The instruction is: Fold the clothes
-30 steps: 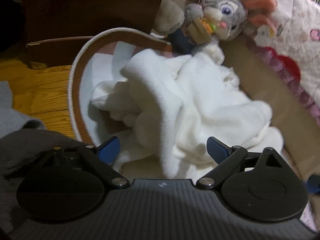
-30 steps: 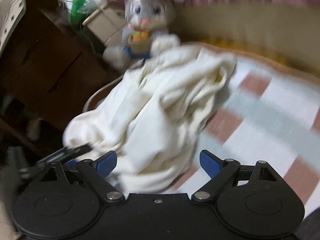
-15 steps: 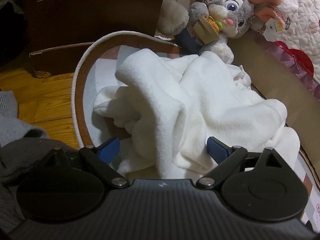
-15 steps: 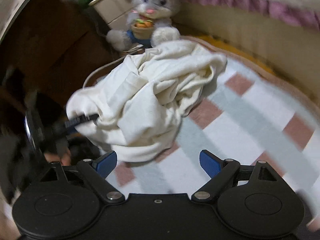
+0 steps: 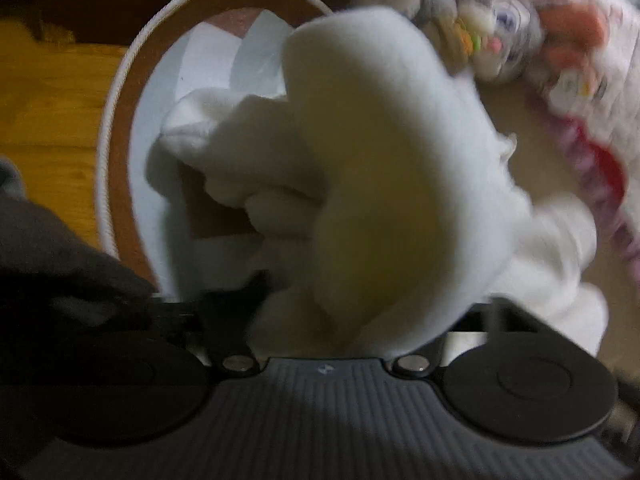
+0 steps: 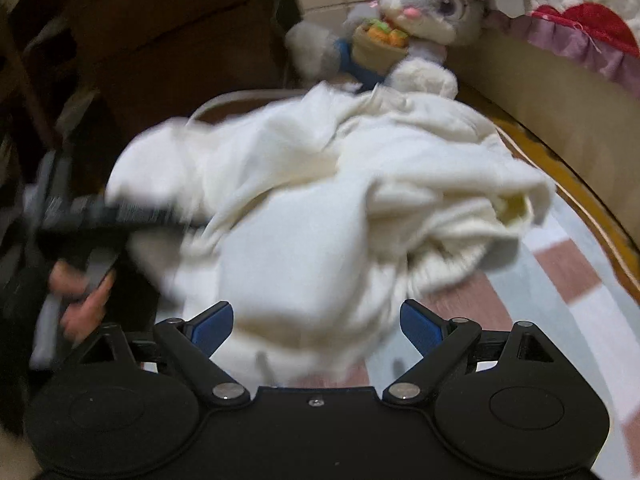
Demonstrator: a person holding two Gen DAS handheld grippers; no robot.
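Observation:
A crumpled white fleece garment [image 5: 380, 200] lies on a striped oval rug [image 5: 132, 128]. A thick fold of it bulges up close to the left wrist camera and is blurred. My left gripper [image 5: 348, 308] is shut on that fold, and the cloth hides its pads. In the right wrist view the left gripper [image 6: 176, 218] reaches into the garment [image 6: 320, 220] from the left, held by a hand [image 6: 80, 300]. My right gripper [image 6: 316, 324] stands open at the garment's near edge, with the hem lying between its blue pads [image 6: 212, 322].
A grey plush rabbit [image 6: 416, 12] sits just behind the garment against a beige bed side [image 6: 560, 92] under a red-and-white quilt [image 6: 580, 20]. Dark wooden furniture [image 6: 160, 40] stands at the back left. A dark grey cloth [image 5: 48, 264] lies on the wood floor [image 5: 48, 100].
My left gripper has gone from open to shut on a fold of the white garment and pulled it up toward its camera. My right gripper has moved in close to the garment, still open.

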